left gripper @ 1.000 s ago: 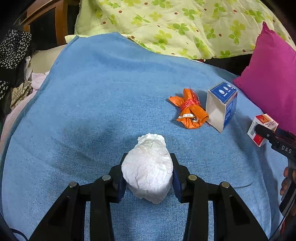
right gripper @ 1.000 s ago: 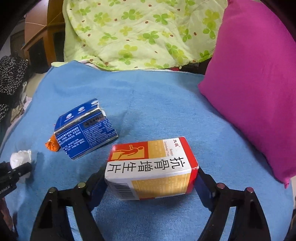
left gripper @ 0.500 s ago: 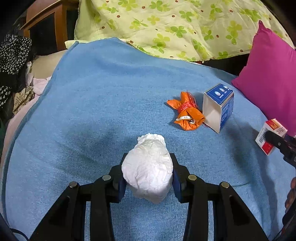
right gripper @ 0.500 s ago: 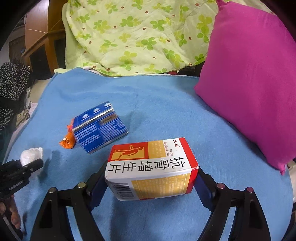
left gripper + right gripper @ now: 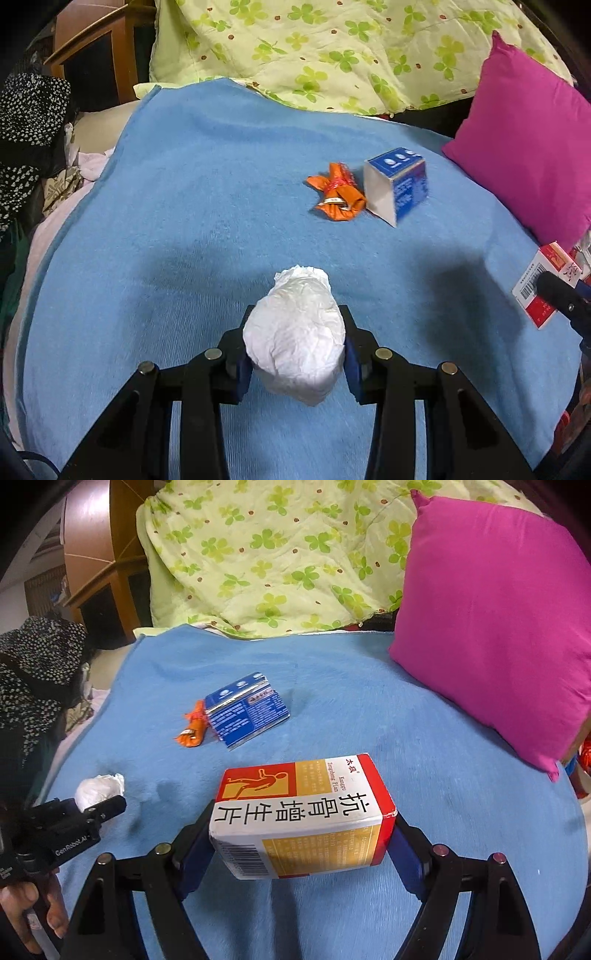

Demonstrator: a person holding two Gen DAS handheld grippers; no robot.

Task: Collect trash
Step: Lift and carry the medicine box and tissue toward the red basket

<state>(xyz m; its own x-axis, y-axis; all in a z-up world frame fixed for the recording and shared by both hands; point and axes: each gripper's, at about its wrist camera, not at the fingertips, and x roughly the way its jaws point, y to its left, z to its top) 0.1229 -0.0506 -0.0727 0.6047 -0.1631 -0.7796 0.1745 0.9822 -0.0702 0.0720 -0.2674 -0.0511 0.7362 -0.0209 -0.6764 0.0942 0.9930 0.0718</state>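
Note:
My left gripper [image 5: 295, 354] is shut on a crumpled white tissue wad [image 5: 295, 332], held above the blue blanket [image 5: 184, 221]. My right gripper [image 5: 301, 834] is shut on a red, white and yellow medicine box [image 5: 303, 812], its pads pressing both ends. On the blanket lie a blue and white carton [image 5: 397, 188] and, touching its left side, a crumpled orange wrapper [image 5: 338, 192]. The right wrist view shows the same carton [image 5: 245, 710], the wrapper [image 5: 192, 731], and at the left the left gripper [image 5: 107, 801] with the tissue [image 5: 98, 788]. The medicine box [image 5: 541, 284] shows at the left wrist view's right edge.
A magenta pillow [image 5: 498, 620] lies on the right of the blanket. A green clover-print quilt [image 5: 332, 48] is piled at the back. Dark spotted clothes [image 5: 26, 122] and a wooden cabinet [image 5: 99, 55] stand off the left edge. A hand [image 5: 33, 912] holds the left gripper's handle.
Both grippers have drawn back and risen from the blanket with their loads; the carton and wrapper look farther off. The grips have not changed.

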